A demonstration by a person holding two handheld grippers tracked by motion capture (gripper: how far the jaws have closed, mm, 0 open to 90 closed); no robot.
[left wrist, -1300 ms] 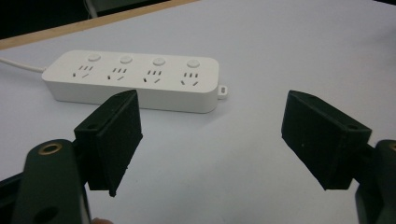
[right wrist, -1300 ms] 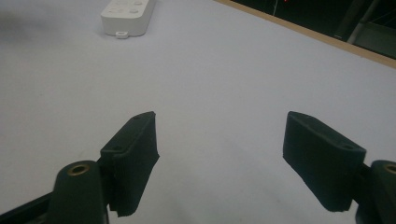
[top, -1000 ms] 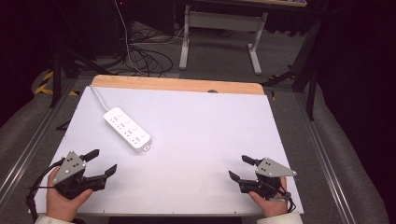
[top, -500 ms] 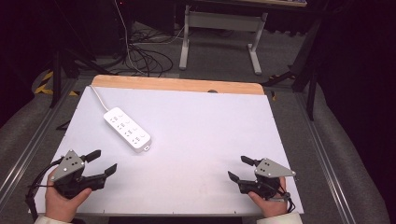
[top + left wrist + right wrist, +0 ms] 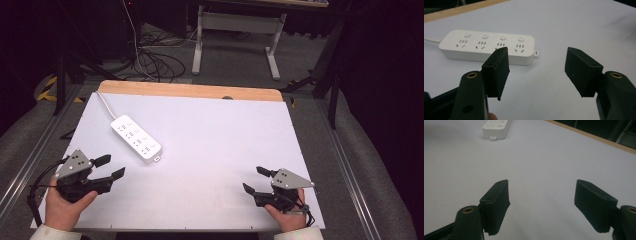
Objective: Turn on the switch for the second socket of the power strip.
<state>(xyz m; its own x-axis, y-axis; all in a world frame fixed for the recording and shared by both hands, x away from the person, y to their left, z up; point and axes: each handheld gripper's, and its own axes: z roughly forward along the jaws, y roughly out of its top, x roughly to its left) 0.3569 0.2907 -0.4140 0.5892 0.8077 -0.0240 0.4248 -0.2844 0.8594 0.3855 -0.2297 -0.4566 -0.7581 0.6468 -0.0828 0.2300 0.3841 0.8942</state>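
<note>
Right now a white power strip lies flat on the white desk, in the left half, nearer the far-left corner than the near edge. It sits at a slant, long axis running from far-left toward near-centre. Its white cord leaves the far end and runs off toward the far-left corner. Four socket groups face up, each with a round button beside it, seen in the left gripper view on the power strip; a small tab sticks out of its near end.

Left gripper is at the near-left corner, held in the person's left hand, grey three-cornered plate on top. Its jaws point toward the power strip, near it but not touching. Jaws stand apart with nothing between them, and they have just been closing. Left gripper view: bare desk shows through the gap, strip just beyond the left jaw.

Right gripper is near the near-right corner, held in the right hand, well apart from the strip. Jaws apart, nothing between them. Right gripper view: the strip's end shows far off at the top left, bare desk in the gap.

Wooden strip runs along the desk's far edge.
</note>
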